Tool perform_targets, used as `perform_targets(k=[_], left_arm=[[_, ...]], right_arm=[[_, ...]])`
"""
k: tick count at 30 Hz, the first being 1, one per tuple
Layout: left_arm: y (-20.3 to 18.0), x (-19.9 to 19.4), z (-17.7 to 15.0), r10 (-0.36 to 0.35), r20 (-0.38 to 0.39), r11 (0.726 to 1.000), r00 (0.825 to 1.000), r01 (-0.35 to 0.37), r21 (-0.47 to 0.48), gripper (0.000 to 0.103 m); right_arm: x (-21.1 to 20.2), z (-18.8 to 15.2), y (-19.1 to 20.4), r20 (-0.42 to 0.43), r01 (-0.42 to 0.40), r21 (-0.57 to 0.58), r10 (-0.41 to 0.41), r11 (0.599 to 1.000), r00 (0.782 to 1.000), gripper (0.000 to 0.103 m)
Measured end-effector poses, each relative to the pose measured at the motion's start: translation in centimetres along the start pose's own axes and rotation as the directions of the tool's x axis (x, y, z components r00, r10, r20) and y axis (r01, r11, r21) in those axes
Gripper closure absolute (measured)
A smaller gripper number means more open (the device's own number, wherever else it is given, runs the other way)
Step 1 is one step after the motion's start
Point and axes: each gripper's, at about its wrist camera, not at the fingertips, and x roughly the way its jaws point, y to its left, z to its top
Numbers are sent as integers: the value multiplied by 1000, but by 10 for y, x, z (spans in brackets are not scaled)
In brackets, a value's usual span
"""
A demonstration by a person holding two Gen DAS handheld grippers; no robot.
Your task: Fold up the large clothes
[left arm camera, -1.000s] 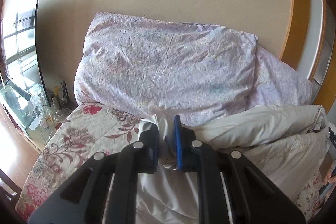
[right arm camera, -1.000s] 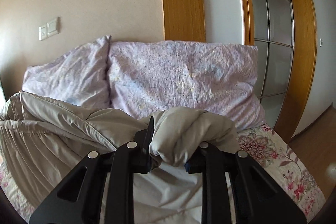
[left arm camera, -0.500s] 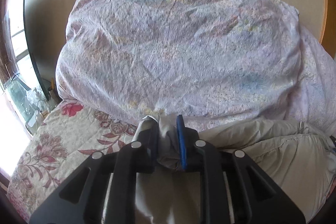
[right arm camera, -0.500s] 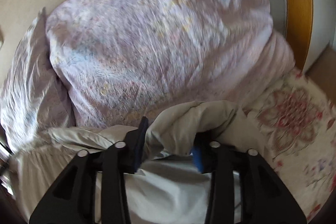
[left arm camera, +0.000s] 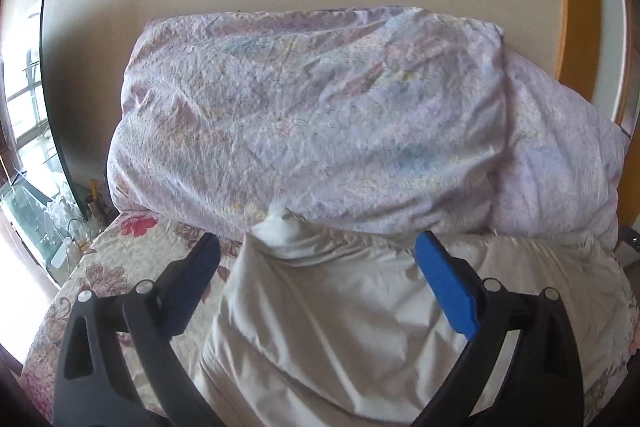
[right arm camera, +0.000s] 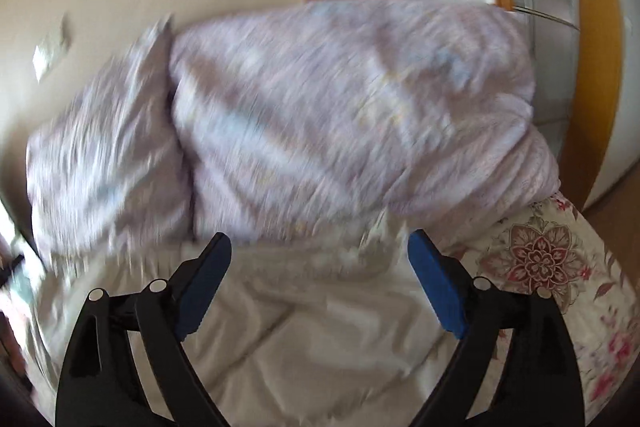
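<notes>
A large off-white padded garment (left arm camera: 340,315) lies spread on the floral bed cover, its far edge against the pillows. It also shows in the right wrist view (right arm camera: 320,307), which is blurred by motion. My left gripper (left arm camera: 316,267) is open wide above the garment's far left part, holding nothing. My right gripper (right arm camera: 320,259) is open wide above the garment's far right part, holding nothing.
Two lilac pillows (left arm camera: 320,123) (right arm camera: 352,115) lean on the beige wall at the head of the bed. The floral bed cover (left arm camera: 120,267) (right arm camera: 552,267) shows on both sides. A glass stand (left arm camera: 36,211) is left of the bed; a wooden door frame (right arm camera: 592,67) is right.
Both grippers have opened and let go of the garment, which now lies flat on the bed. Both have drawn back from the pillows.
</notes>
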Motion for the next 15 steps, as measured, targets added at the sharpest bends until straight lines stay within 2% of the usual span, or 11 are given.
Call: perform_targets(k=[3,6,11,15], left_arm=[[-15,5,-19,-8,-44,1000,999,10,29,5],[-25,23,-30,37,-84,998,996,-32,57,5],[-30,56,-32,139,-105,988,985,-131,75,5],[-28,78,-30,191,-130,981,973,-186,54,5]], right_arm=[[16,-21,23,-76,18,-120,-27,993,997,11],[30,-33,30,-124,57,-170,-78,984,989,11],[60,-38,23,-171,123,-153,-149,981,974,11],[80,-39,22,-195,157,-137,-182,978,964,12]])
